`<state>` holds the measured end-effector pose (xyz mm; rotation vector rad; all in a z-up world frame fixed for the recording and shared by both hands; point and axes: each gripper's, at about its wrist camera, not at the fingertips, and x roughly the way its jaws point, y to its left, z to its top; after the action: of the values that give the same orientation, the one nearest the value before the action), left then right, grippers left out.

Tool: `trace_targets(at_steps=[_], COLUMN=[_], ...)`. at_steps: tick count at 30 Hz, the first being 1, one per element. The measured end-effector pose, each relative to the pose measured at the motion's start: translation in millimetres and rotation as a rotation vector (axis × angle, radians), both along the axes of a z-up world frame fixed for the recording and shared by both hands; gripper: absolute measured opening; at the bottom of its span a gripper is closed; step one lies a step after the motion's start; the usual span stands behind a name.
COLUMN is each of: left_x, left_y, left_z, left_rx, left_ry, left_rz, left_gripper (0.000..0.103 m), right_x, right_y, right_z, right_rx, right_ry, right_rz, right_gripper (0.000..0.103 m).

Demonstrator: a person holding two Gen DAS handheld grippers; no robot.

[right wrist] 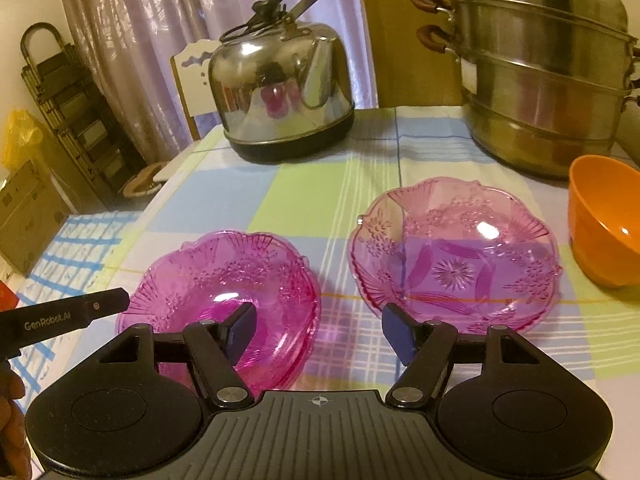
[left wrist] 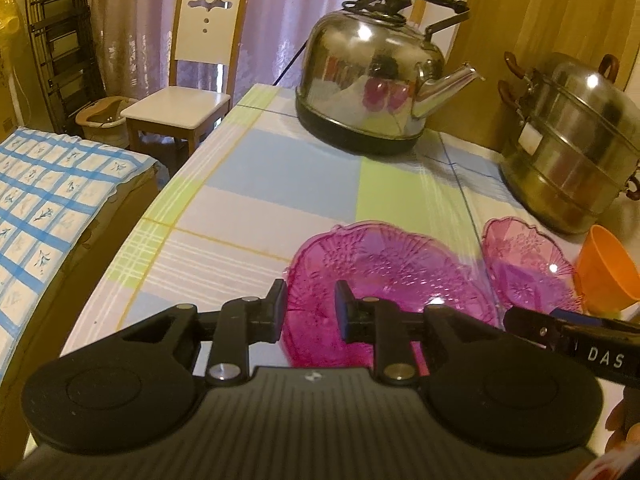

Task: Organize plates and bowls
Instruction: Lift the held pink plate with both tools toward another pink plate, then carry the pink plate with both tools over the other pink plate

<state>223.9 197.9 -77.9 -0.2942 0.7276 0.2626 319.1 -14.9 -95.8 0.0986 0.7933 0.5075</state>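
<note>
A stack of deep pink glass plates (left wrist: pixel 384 276) (right wrist: pixel 224 284) lies on the checked tablecloth. A single paler pink glass plate (left wrist: pixel 524 264) (right wrist: pixel 456 256) lies to its right. An orange bowl (left wrist: pixel 608 268) (right wrist: pixel 604 220) stands at the far right. My left gripper (left wrist: pixel 310 308) is open, its jaws on either side of the stack's near left rim without closing on it. My right gripper (right wrist: pixel 318 330) is open and empty, low over the cloth between the stack and the single plate.
A steel kettle (left wrist: pixel 372 76) (right wrist: pixel 280 84) stands at the back of the table. A tiered steel steamer pot (left wrist: pixel 576 148) (right wrist: pixel 548 68) stands at the back right. A white chair (left wrist: pixel 188 92) and a blue-checked bed (left wrist: pixel 48 184) lie left of the table's edge.
</note>
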Motion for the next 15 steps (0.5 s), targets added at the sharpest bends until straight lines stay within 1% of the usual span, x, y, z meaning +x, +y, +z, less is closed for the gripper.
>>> trace_targets(at_steps=[6,15], left_x=[4,11], left_y=[-16,-51], left_z=[7,13], left_rx=[-0.006,-0.026], left_ry=[-0.015,-0.033], left_rz=[-0.029,-0.099], left_gripper=[0.024,0.026], right_x=[-5,-7], right_y=[-18,-56], right_z=[4,11], right_rx=[0.008,0.049], right_ry=[-0.003,0.009], right_rz=[-0.034,-0.145], right_gripper=[0.069,0.069])
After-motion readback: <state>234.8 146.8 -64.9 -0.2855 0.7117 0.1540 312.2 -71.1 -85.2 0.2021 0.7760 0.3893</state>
